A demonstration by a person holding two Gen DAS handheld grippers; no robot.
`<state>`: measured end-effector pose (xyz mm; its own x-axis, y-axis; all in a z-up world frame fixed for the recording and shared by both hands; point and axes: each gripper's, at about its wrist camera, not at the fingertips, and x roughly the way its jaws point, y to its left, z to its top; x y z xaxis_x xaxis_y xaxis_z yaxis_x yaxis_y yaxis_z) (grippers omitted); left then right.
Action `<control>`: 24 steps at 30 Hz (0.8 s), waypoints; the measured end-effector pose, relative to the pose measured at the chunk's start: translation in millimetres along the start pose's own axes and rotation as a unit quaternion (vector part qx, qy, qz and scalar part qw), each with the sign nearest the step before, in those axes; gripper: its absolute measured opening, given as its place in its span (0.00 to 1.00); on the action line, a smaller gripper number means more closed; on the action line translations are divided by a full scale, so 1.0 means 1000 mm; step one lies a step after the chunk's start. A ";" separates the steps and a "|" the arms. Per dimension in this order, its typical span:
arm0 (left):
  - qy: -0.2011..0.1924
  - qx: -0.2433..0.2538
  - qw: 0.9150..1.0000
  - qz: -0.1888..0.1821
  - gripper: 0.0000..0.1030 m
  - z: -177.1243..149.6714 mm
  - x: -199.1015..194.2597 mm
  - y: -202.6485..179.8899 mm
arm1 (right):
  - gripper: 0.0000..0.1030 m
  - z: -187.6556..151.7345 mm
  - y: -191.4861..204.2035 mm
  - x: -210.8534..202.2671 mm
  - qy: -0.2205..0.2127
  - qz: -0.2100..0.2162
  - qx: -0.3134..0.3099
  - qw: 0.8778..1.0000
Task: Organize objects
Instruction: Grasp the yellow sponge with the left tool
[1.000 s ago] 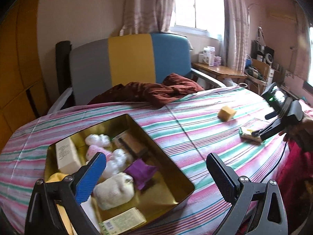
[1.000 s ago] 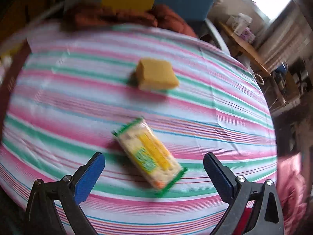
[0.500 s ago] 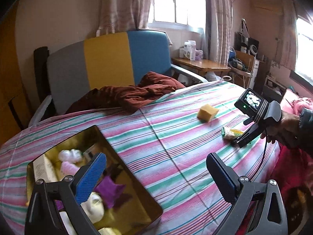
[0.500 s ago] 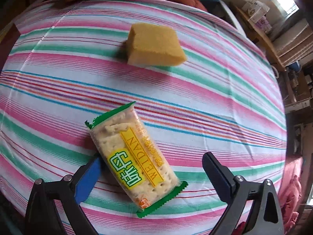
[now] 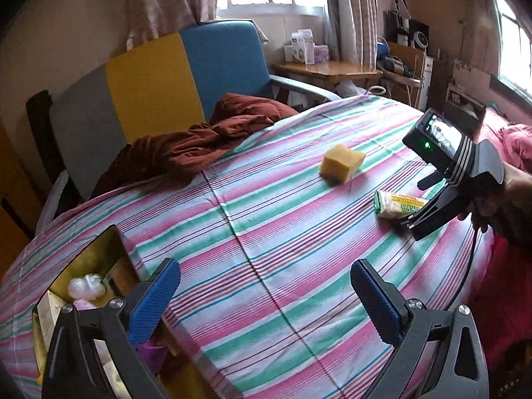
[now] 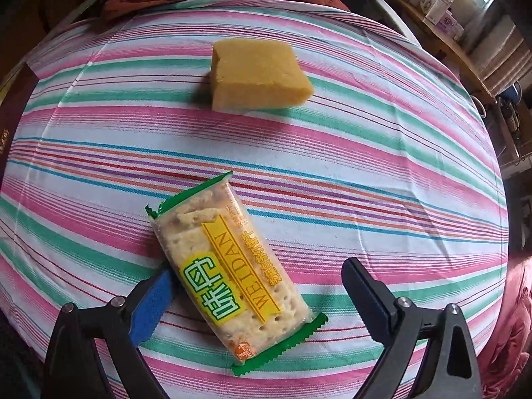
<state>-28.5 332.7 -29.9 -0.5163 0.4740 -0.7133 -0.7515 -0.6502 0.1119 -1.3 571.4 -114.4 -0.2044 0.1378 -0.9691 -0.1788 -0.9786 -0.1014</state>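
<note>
A green-edged cracker packet (image 6: 229, 269) lies on the striped tablecloth (image 6: 382, 173). My right gripper (image 6: 259, 299) is open and low over it, fingers either side of the packet's near half; the left finger (image 6: 151, 306) is at its edge. A yellow sponge block (image 6: 256, 74) lies beyond it. In the left wrist view the packet (image 5: 397, 203), the sponge (image 5: 341, 163) and the right gripper (image 5: 415, 219) show at the right. My left gripper (image 5: 266, 302) is open and empty above the cloth, beside a gold tin (image 5: 103, 249) holding several small items.
A dark red cloth (image 5: 206, 143) is heaped at the table's far edge against a grey, yellow and blue chair (image 5: 149, 83). A wooden side table (image 5: 326, 68) with boxes stands by the window. A red bedspread (image 6: 508, 326) lies past the table's right edge.
My right gripper has come down and forward until its fingers straddle the cracker packet. My left gripper has swung right, so the tin has slid to the lower left of its view.
</note>
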 end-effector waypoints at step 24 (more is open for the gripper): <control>0.071 0.020 0.996 -0.052 0.96 0.057 0.099 -0.043 | 0.95 -0.004 -0.008 -0.001 -0.006 0.018 0.031 0.999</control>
<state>-70.6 442.1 -65.8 -0.3741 0.4475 -0.8123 -0.8147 -0.5770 0.0573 4.2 578.8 -113.1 -0.2224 0.1055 -0.9692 -0.2315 -0.9714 -0.0526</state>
